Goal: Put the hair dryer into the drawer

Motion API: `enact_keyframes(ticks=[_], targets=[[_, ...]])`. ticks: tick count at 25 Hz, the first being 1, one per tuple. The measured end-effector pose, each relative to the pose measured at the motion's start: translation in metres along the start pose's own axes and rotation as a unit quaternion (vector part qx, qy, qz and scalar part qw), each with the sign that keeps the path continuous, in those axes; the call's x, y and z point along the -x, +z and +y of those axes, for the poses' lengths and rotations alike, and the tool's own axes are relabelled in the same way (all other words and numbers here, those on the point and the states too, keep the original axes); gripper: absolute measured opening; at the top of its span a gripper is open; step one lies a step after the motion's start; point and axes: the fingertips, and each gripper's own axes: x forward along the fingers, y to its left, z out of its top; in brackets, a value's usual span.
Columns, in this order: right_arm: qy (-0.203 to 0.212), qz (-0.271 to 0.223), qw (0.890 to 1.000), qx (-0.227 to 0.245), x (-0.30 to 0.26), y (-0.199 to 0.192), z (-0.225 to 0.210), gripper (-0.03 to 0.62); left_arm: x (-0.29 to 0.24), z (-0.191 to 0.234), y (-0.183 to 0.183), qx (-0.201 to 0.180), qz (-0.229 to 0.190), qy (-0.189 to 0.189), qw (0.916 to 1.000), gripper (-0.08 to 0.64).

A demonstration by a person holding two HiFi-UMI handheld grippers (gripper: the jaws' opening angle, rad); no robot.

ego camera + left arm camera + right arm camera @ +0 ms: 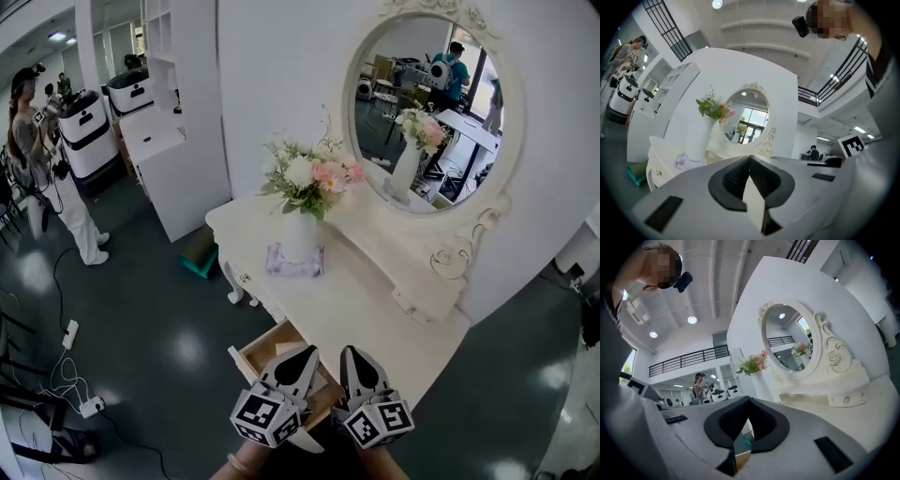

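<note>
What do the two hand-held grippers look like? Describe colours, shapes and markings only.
Both the left gripper and the right gripper have pale grey, wedge-shaped bodies tapering to pointed jaws lined with black ribbed pads. Each carries a cube of black-and-white square markers at its rear. Small black rectangular patches sit on the grey shells.

The left gripper (302, 356) and the right gripper (354, 360) sit side by side, near, pointing far; both pairs of jaws meet, nothing between; the left hand (246, 465) and right hand (382, 466) show behind them
</note>
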Motion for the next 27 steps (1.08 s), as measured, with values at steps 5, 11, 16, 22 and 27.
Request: enact_keyframes(ticks=[5, 11, 16, 22, 27], targets=[[-0.005, 0.005, 1.000, 0.003, 0.006, -0.003, -0.004, -0.014, -0.003, -0.011, -0.010, 0.008, 0.012, -0.013, 0.9998, -0.002], [-0.006, 0.010, 1.000, -0.002, 0.009, -0.008, -0.003, -0.014, 0.000, -0.010, -0.016, 0.016, 0.023, -0.006, 0.9996, -0.002], [-0.002, 0.019, 1.000, -0.004, 0.009, -0.013, 0.000, -0.014, 0.002, -0.009, -0.026, 0.013, 0.046, -0.004, 0.9988, -0.002], [0.005, 0.022, 1.000, 0.001, 0.009, -0.016, 0.004, -0.014, 0.007, -0.004, -0.034, 0.022, 0.055, 0.001, 0.9982, -0.002], [0.005, 0.027, 1.000, -0.006, 0.009, -0.021, 0.004, -0.014, 0.008, -0.001, -0.034, 0.023, 0.058, 0.001, 0.9981, -0.002]])
